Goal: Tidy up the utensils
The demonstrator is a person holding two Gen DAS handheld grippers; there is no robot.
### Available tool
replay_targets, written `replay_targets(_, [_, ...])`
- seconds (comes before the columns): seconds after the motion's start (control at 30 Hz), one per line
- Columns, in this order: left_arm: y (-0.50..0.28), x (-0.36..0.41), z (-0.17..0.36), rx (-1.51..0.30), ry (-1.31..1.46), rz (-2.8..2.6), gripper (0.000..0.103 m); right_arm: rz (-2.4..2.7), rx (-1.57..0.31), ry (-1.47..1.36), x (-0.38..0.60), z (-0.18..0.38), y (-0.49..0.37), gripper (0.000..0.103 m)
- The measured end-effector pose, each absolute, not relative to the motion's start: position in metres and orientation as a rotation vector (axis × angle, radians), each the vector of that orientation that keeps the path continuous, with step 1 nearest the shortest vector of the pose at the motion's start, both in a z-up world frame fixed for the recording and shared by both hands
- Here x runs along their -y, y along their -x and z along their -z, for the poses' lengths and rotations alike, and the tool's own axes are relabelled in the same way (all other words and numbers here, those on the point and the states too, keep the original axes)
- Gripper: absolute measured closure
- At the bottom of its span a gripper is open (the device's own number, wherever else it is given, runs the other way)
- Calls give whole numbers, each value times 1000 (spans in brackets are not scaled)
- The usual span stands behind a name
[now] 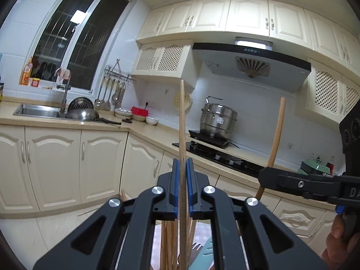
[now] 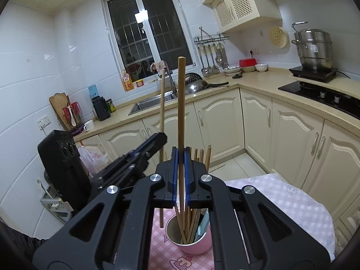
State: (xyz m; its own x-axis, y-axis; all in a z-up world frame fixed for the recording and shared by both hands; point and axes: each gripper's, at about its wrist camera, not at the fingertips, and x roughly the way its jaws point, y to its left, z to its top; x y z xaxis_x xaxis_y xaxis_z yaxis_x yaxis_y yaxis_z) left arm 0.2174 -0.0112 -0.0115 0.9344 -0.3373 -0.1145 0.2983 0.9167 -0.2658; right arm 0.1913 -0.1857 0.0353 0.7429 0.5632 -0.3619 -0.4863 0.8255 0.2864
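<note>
Left claw (image 1: 182,175): blue pads nearly together, clamping one thin, pale wooden chopstick (image 1: 182,121) held upright.
Right claw (image 2: 180,166): pinching a thicker, browner chopstick (image 2: 181,103), its tip inside the pink cup (image 2: 198,244).
Cup: holds more chopsticks, stands on a pink checked tablecloth (image 2: 281,200).

The cup (image 2: 191,240) was pink, the tablecloth (image 2: 292,202) pink-and-white checked, the chopsticks (image 2: 198,155) pale wood, and both black grippers wore blue pads (image 2: 175,175).

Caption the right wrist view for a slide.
Right gripper holds a chopstick upright above the pink cup; left gripper holds another chopstick alongside.
</note>
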Motion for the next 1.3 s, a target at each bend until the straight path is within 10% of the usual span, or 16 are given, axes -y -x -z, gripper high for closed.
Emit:
replay_targets(0.37, [-233,16,50,-216,222,308,96,-572,-526,-170,178,-9,-205,97])
replay_targets(0.47, [-231,15,62,-261,206,310,63,-565,-565,-200,180,1,-208,96])
replay_targets(0.5, [-229,13,64,-260,209,305,41,-557,-575,-217,184,3,-209,90])
replay_targets(0.6, [-213,3,61,-248,220,303,28,-523,-562,-258,197,4,-204,16])
replay_targets(0.8, [-190,-5,44,-278,164,267,6,-471,-505,-320,223,-5,-191,6])
replay_targets(1.3, [-133,-17,14,-433,64,91,4,-405,-493,-318,232,-15,-155,6])
